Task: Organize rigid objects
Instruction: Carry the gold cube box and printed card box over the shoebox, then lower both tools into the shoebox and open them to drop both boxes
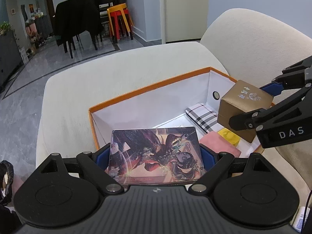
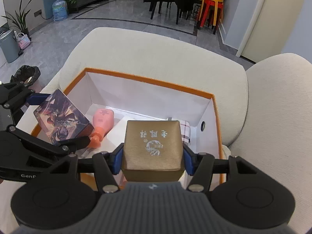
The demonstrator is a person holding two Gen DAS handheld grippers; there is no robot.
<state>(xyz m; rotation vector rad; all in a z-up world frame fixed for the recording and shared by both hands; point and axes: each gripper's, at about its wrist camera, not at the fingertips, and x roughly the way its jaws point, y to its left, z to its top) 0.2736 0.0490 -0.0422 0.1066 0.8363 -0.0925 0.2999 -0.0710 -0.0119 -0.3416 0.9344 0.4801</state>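
The left tool (image 1: 155,154) clamps a flat box printed with dark anime artwork (image 1: 156,152) over the near left edge of the orange-rimmed white box (image 1: 148,87) on the cream sofa (image 1: 117,66). The right tool (image 2: 152,159) clamps a gold cube box (image 2: 153,146) stamped with silver Chinese characters. The left view reads "DAS" on the right tool; only the right view shows a pink bottle (image 2: 102,124) inside

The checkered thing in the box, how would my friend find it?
Look on the cream sofa for the open box with the orange rim. Inside, against the end wall with a small round hole, lies a flat checkered case. It alone has black and grey stripes crossing on white.
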